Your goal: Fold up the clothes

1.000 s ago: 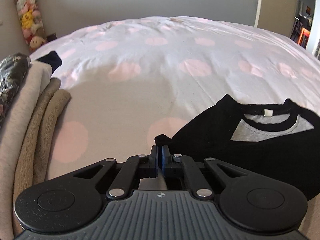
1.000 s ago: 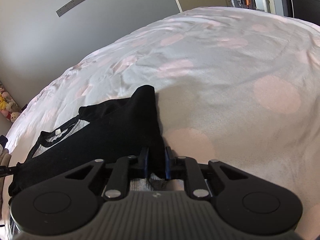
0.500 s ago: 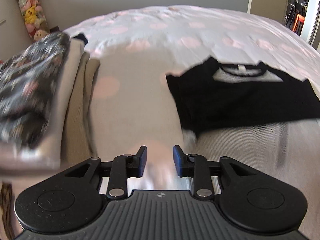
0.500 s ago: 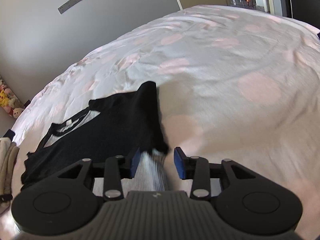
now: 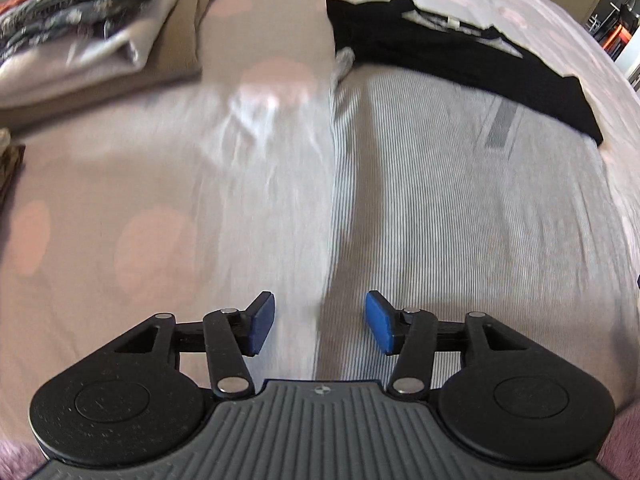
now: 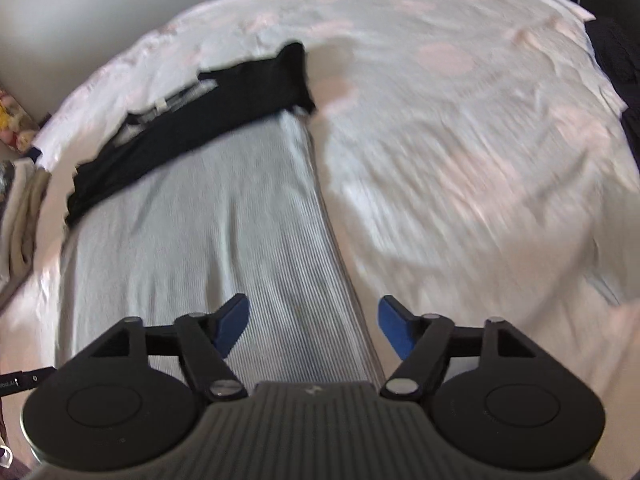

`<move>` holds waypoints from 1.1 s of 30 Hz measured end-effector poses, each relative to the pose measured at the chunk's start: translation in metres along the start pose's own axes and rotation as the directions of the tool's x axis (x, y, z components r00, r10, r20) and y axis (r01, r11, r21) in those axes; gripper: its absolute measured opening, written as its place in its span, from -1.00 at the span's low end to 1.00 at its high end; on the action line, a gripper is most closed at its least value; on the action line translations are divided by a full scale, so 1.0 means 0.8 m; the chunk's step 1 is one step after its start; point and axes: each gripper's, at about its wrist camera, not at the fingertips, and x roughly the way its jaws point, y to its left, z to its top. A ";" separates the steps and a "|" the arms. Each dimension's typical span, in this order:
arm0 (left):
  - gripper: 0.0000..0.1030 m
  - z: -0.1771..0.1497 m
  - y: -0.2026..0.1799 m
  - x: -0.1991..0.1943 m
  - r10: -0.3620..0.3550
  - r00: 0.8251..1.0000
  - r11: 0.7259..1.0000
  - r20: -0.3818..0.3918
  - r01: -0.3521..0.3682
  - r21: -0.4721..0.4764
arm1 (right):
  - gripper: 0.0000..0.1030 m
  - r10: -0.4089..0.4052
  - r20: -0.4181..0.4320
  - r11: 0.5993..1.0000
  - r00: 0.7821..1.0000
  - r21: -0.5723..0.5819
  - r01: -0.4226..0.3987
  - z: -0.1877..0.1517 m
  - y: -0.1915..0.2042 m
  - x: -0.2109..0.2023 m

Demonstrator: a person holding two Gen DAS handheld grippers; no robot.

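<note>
Blue-padded left gripper and right gripper both spread wide, jaws just opened, holding nothing, hovering over the shirt lying flat on the bed, left gripper above its left edge, right above its right edge, folded pile beyond the shirt's left edge, bare bedding beyond its right.

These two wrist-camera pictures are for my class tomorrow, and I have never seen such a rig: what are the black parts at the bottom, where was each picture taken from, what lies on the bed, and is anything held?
No robot here: a person holds a two-finger tool in each hand, with a camera on each looking along its fingers. The black parts are those tools: the left gripper in one picture, the right gripper in the other. Both have just been opening their jaws, which stand apart with nothing pinched. On the pink-spotted bedspread lies a grey ribbed garment, spread flat, its black upper part at the far end. Beside it sits a stack of folded clothes.
</note>
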 end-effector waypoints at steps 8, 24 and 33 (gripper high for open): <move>0.20 -0.024 -0.010 0.014 0.031 0.994 0.997 -0.102 -0.023 0.074 | 0.69 -0.057 -0.232 0.998 0.971 0.020 0.064 -0.010 -0.003 0.025; 0.67 -0.029 -0.006 0.032 -0.017 0.991 0.998 -0.136 0.025 0.053 | 0.99 -0.141 -0.400 0.990 0.906 -0.084 0.116 -0.011 0.019 0.070; 0.88 -0.030 -0.010 0.041 -0.026 0.991 0.998 -0.129 0.033 0.050 | 1.00 -0.147 -0.375 0.989 0.915 -0.063 0.133 -0.014 0.016 0.070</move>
